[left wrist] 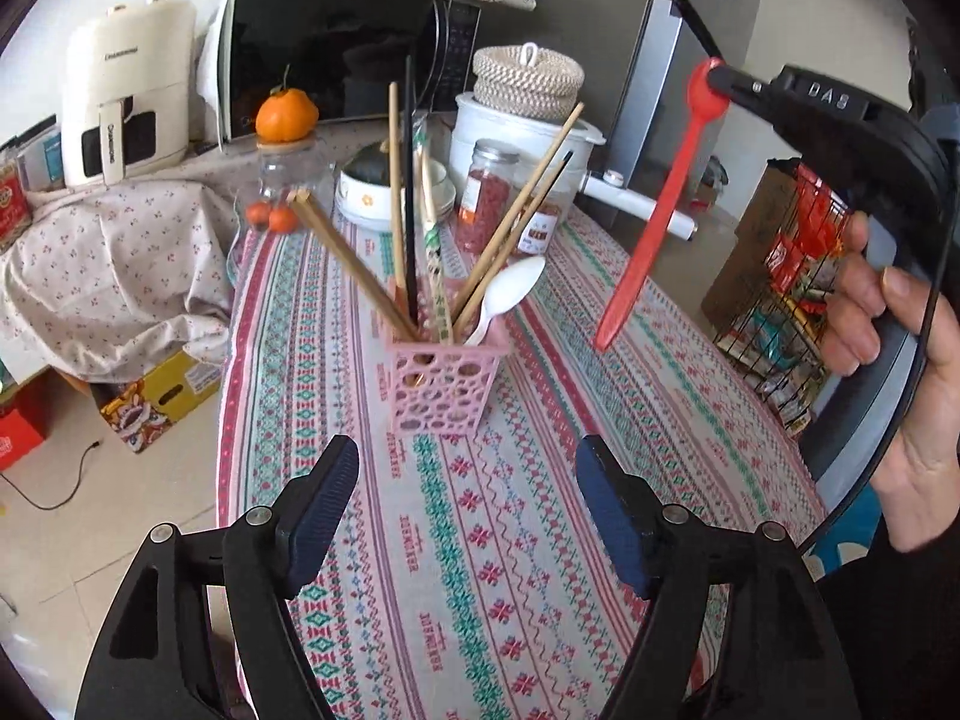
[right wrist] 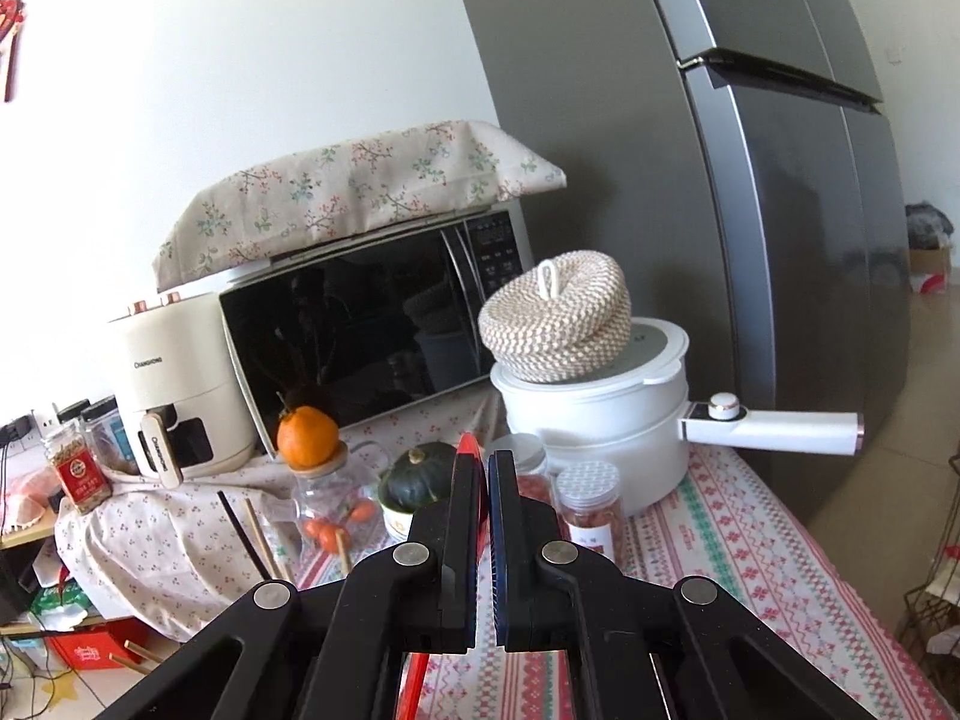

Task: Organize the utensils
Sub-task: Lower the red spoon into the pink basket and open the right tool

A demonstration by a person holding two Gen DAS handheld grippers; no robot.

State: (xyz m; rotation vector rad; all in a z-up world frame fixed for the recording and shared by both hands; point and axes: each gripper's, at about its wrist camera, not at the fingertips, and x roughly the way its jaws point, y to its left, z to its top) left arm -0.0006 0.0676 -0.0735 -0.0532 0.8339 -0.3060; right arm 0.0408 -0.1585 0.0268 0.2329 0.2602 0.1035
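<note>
Left wrist view: the left gripper (left wrist: 465, 510) gapes wide with nothing in it, over the patterned tablecloth (left wrist: 690, 372). The right gripper (left wrist: 723, 84) pinches a red spoon (left wrist: 654, 222) (handle hanging down) beside the pink utensil basket (left wrist: 441, 384) mid-table.

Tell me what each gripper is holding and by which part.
Right gripper holds the red spoon by its bowl end; left gripper is open, holding nothing.
</note>
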